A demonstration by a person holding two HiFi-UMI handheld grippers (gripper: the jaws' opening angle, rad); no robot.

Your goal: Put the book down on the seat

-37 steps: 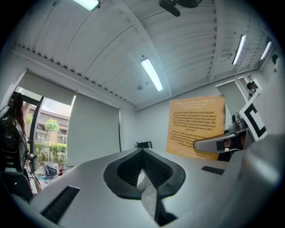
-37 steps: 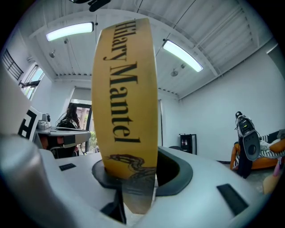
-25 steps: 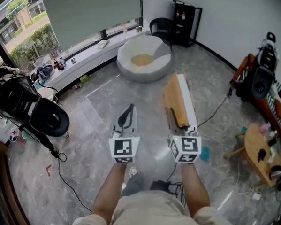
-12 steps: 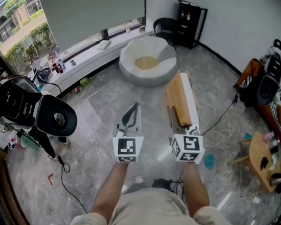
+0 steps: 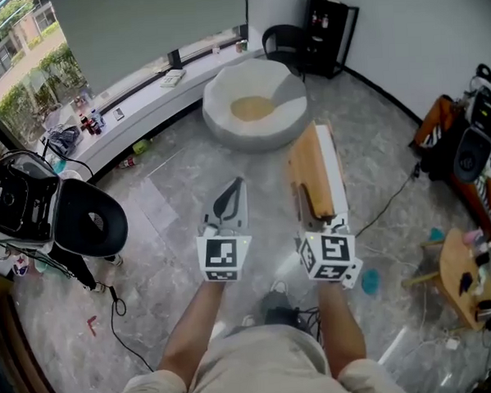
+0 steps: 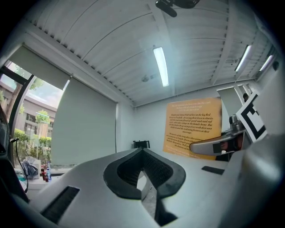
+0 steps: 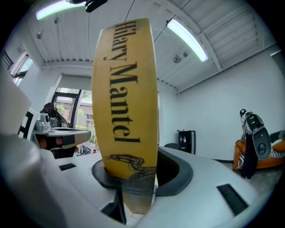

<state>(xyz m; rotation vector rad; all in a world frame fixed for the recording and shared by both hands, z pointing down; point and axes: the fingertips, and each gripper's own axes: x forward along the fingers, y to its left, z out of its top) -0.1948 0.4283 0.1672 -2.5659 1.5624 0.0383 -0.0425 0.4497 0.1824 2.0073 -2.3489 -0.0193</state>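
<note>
The book [image 5: 315, 173] is a thick yellow-orange volume with white page edges, held upright and pointing away from me. My right gripper [image 5: 315, 209] is shut on its lower end. In the right gripper view its yellow spine [image 7: 125, 107] with black lettering rises from between the jaws of that gripper [image 7: 132, 178]. My left gripper [image 5: 234, 188] floats beside it, shut and empty, its jaws [image 6: 143, 150] meeting at a point. From the left gripper view the book's back cover [image 6: 193, 127] shows on the right. The seat, a white beanbag [image 5: 255, 101] with a yellowish hollow, lies on the floor beyond both grippers.
A black office chair [image 5: 89, 224] stacked with gear stands at the left. Bottles sit on a low window ledge [image 5: 142, 94]. A black chair [image 5: 282, 42] and dark shelf [image 5: 328, 27] stand behind the beanbag. A wooden stool [image 5: 459, 272], orange gear [image 5: 460, 147] and floor cables [image 5: 386, 194] are at the right.
The room has shifted in the head view as I walk: the office chair slid down and left. Both grippers keep their pose in front of me, the book still gripped.
</note>
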